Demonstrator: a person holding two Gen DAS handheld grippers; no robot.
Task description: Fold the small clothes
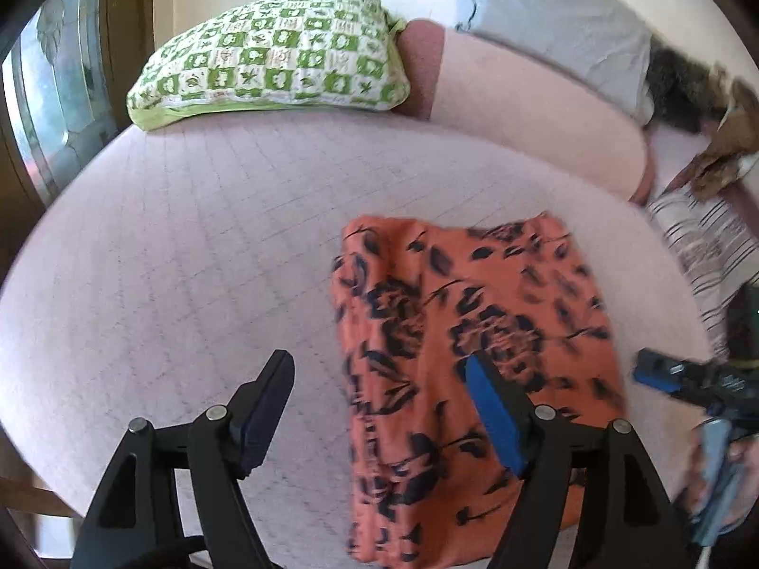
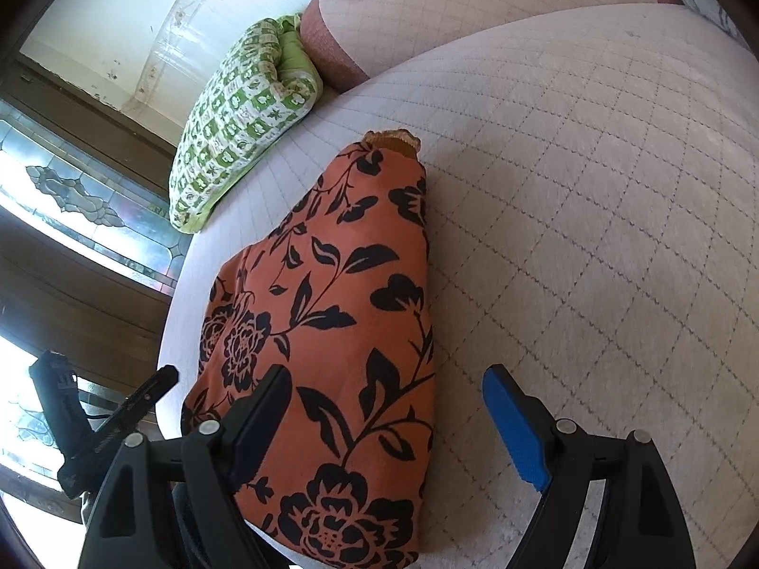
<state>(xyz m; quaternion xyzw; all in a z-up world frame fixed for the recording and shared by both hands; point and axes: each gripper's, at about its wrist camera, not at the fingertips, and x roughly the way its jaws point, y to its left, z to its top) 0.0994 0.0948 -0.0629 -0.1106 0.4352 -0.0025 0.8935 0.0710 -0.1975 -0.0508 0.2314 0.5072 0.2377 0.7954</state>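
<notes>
An orange garment with a black flower print (image 1: 455, 355) lies folded flat on the pale quilted bed (image 1: 180, 256). My left gripper (image 1: 379, 379) is open above the garment's left edge, with one finger over the bed and the blue-padded finger over the cloth. It holds nothing. In the right wrist view the same garment (image 2: 332, 332) lies long and narrow on the bed (image 2: 593, 189). My right gripper (image 2: 389, 393) is open over the garment's near right edge and holds nothing. The right gripper also shows at the right edge of the left wrist view (image 1: 688, 379).
A green and white checked pillow (image 1: 275, 61) lies at the head of the bed. A pink bolster (image 1: 536, 95), a grey pillow (image 1: 559, 14) and striped cloth (image 1: 707, 246) lie at the right. A wooden wall with patterned glass (image 2: 85, 199) borders the bed's left side.
</notes>
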